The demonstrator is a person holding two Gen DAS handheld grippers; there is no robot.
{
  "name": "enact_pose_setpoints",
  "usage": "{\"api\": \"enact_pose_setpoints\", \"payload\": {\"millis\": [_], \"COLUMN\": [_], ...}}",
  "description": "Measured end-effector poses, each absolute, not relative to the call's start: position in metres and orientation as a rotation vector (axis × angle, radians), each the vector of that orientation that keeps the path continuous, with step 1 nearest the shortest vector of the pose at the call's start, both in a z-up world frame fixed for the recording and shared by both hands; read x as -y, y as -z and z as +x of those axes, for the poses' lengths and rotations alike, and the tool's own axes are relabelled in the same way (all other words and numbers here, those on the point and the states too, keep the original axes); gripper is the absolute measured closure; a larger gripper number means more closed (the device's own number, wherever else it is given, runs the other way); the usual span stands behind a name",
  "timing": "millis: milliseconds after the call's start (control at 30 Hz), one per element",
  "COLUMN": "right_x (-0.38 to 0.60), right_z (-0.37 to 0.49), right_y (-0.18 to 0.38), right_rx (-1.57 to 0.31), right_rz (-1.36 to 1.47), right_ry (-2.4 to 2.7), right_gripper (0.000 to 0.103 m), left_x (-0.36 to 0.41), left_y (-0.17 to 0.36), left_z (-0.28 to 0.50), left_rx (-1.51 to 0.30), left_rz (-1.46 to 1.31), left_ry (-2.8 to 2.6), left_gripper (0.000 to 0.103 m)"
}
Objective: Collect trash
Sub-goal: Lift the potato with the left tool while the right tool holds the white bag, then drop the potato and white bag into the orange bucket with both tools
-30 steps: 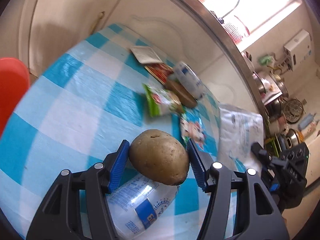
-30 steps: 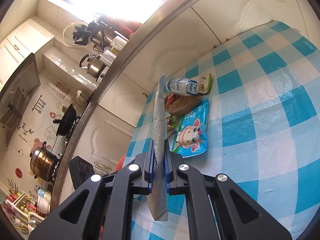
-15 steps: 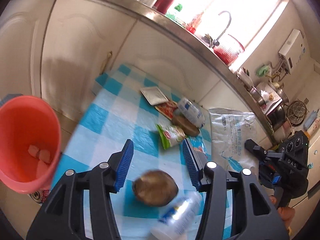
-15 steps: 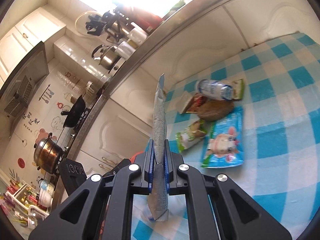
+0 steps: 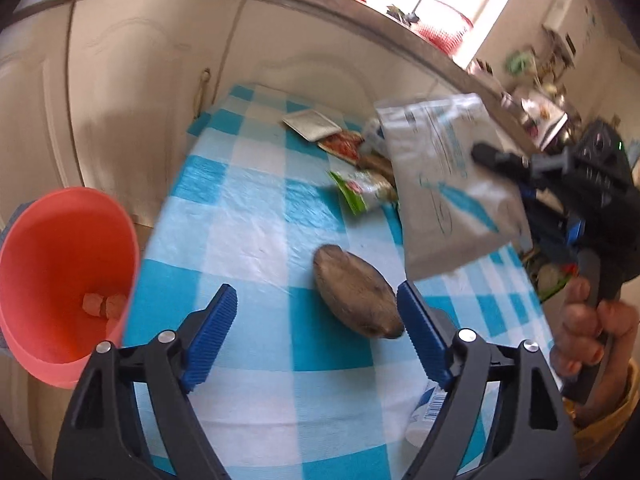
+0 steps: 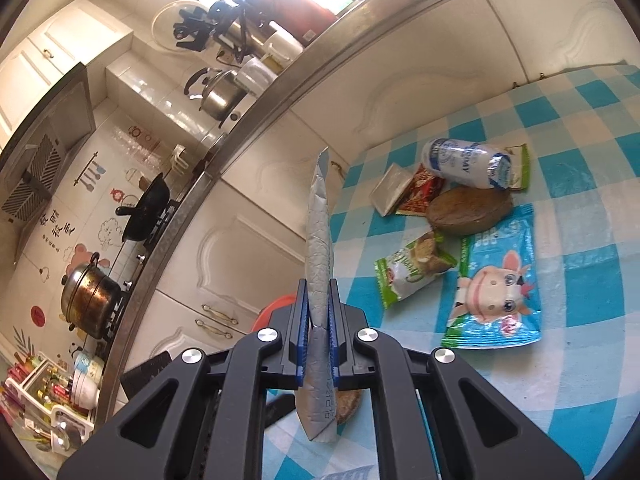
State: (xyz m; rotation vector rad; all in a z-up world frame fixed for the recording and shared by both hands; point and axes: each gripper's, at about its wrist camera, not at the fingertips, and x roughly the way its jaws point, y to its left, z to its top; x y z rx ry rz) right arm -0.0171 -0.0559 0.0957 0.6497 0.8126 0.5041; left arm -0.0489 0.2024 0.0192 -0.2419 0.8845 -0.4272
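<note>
Left wrist view is showing the left gripper (image 5: 316, 332) hanging with fingers just spread wide, nothing gripped, while the right gripper (image 6: 319, 330) is pinching a silver pouch (image 6: 319, 240) beside the orange bin (image 5: 60, 280), so it's probably needing dropping in next.

Both tools share one build. The left gripper (image 5: 316, 320) has two black plastic arms with triangular cut-outs, and each arm carries two round silver screw heads just behind the jaws. Its fingers (image 5: 210, 334) are faced with ribbed blue pads. The right gripper (image 6: 319, 322) shows the same black frame, the same four silver screws behind the jaws and thin blue pads edging the inner faces (seen edge-on). From the left wrist view its body is a black block with a small green light, blue trim and a grey handle, and the person's hand (image 5: 588, 332) behind it ends in a yellow sleeve cuff.
</note>
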Motion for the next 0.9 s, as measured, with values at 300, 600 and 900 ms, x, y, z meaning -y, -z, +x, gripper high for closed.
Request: {"api": "enact_pose_setpoints", "payload": {"millis": [300, 600, 900], "right_x": [0.081, 0.078, 0.036], "right_z": [-0.021, -0.015, -0.003], "right_y": [-0.097, -0.094, -0.096], "right_rx": [-0.779, -0.793, -0.830], "right_rz": [0.691, 0.701, 0.675], "right_ry": [-0.468, -0.494, -0.563], "right_gripper": [0.094, 0.094, 0.094], "left_x": [-0.153, -0.162, -0.214], "left_y": [-0.007, -0.009, -0.023], "left_z": [-0.032, -0.025, -0.030], "left_rx": [-0.921, -0.941, -0.888], "left_rz": [-0.099, -0.162, -0.309], "left_ry": [0.404, 0.386, 0.337], "left_gripper": [0.028, 0.042, 0.044]}}
